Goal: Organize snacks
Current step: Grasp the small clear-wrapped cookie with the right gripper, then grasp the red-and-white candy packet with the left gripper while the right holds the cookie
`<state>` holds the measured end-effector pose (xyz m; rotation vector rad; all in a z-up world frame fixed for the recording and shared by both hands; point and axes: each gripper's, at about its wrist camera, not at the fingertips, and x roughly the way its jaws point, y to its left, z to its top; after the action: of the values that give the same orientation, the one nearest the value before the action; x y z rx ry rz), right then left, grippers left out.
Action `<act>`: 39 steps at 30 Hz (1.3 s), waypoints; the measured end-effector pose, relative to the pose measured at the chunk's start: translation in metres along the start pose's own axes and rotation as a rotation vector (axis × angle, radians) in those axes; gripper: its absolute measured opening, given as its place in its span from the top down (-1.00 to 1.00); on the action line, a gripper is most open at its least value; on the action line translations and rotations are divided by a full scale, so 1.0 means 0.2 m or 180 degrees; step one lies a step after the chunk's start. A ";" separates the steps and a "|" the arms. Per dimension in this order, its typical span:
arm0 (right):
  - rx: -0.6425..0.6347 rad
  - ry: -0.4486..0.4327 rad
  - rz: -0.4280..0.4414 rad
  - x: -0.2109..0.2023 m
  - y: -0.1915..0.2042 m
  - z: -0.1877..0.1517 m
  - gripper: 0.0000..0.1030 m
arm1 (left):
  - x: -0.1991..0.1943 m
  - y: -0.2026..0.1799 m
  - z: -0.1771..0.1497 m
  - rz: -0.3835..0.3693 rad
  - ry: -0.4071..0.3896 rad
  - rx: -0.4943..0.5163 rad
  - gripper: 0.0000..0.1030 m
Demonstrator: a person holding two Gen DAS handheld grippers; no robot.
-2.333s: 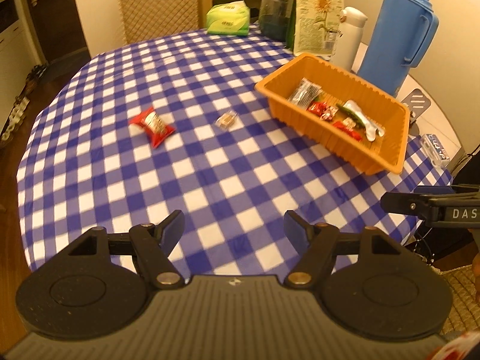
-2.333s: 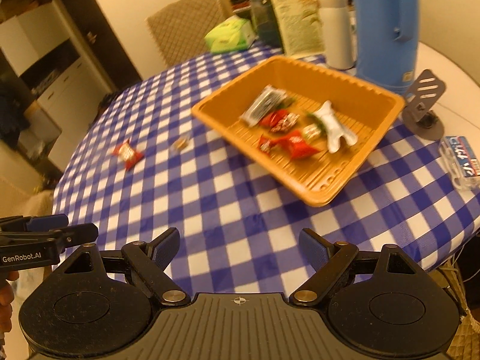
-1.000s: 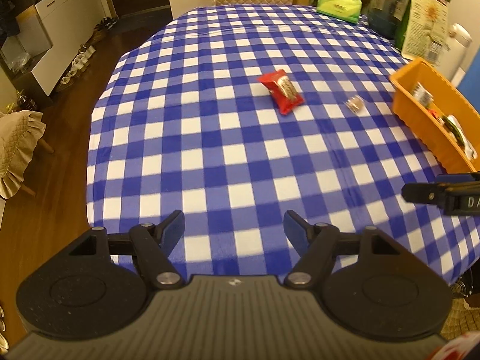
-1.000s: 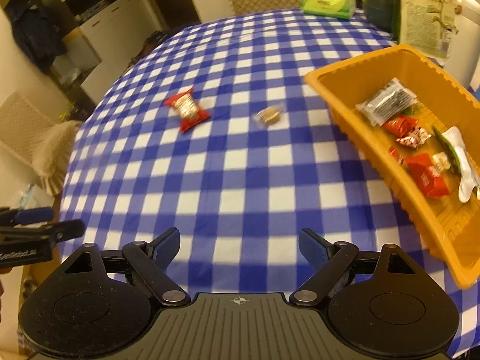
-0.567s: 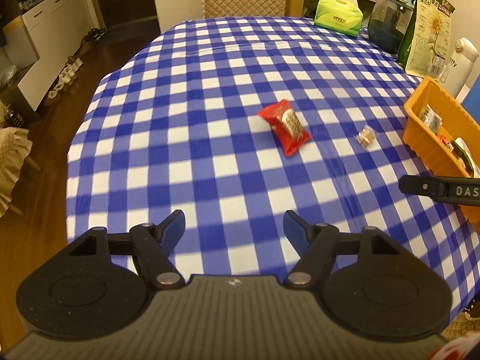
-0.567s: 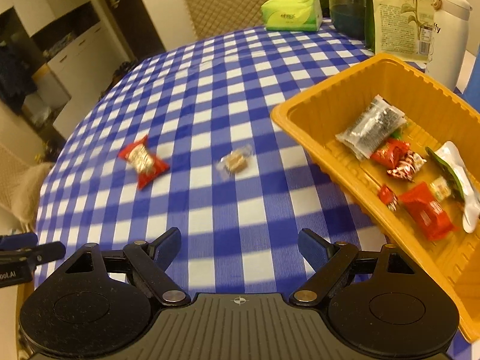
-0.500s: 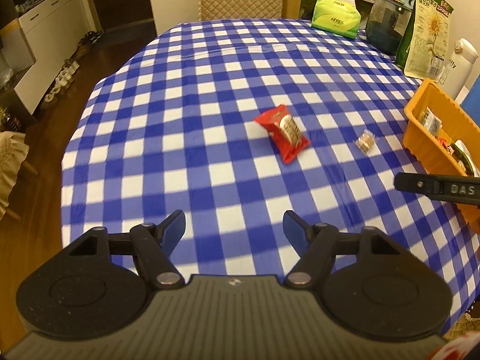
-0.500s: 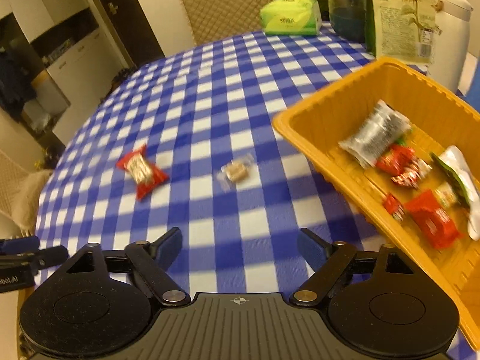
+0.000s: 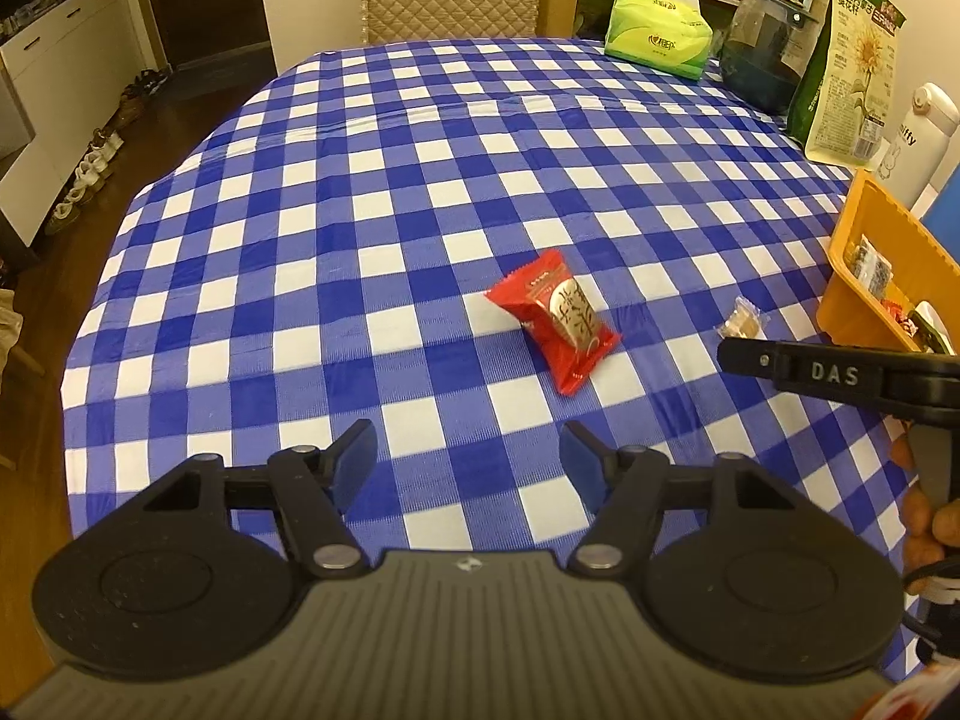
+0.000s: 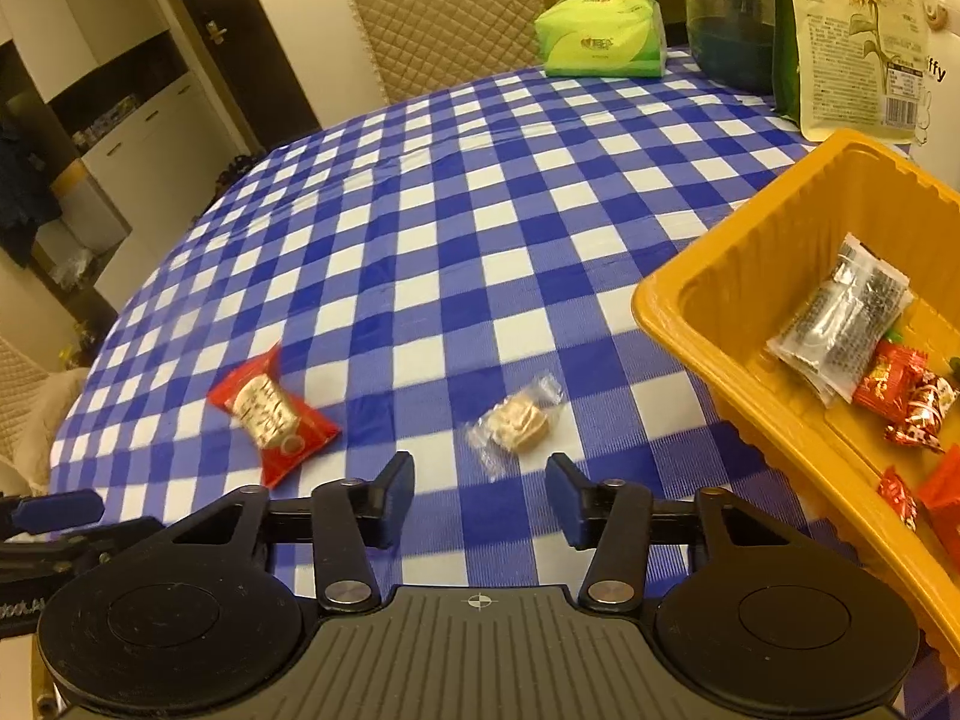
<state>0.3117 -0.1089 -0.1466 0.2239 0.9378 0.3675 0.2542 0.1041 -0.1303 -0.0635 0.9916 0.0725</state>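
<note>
A red snack packet point(image 9: 555, 319) point(image 10: 271, 415) lies on the blue-and-white checked cloth, a short way ahead of my left gripper point(image 9: 467, 461), whose jaws are closing with nothing between them. A small clear-wrapped biscuit point(image 10: 517, 420) point(image 9: 743, 320) lies just beyond my right gripper point(image 10: 480, 495), whose jaws are narrowing fast, also empty. The orange tray point(image 10: 690, 300) point(image 9: 852, 276) at the right holds several wrapped snacks. In the left wrist view the right gripper's finger point(image 9: 798, 363) shows side-on near the biscuit.
At the table's far side stand a green tissue pack point(image 9: 657, 33), a dark glass jar point(image 9: 759, 51), a sunflower-print bag point(image 9: 852, 60) and a white flask point(image 9: 921, 132). A quilted chair point(image 10: 450, 12) is behind the table. The table's near-left edge drops to the floor.
Both grippers have moved forward and lower toward the two loose snacks, which now look larger and nearer. The right gripper's jaws have narrowed clearly; the left's only slightly.
</note>
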 end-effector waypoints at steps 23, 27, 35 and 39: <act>-0.0634 -0.0204 -0.0529 0.14 0.10 -0.01 0.56 | 0.09 -0.01 0.05 -0.0188 0.0015 -0.0011 -0.17; -0.0636 -0.0199 -0.0459 0.14 0.08 -0.01 0.58 | 0.10 -0.05 0.07 -0.0234 -0.0031 0.0034 -0.14; -0.0477 -0.0169 -0.0360 0.11 0.02 0.01 0.58 | 0.17 -0.17 0.10 -0.0352 -0.0125 0.0145 -0.01; -0.0406 -0.0171 -0.0325 0.10 -0.01 0.02 0.58 | 0.22 -0.20 0.14 -0.0291 -0.0176 0.0126 0.04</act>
<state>0.3261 -0.1021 -0.1607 0.0685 0.8660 0.3244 0.3054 0.0676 -0.1512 -0.0702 0.9335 -0.0289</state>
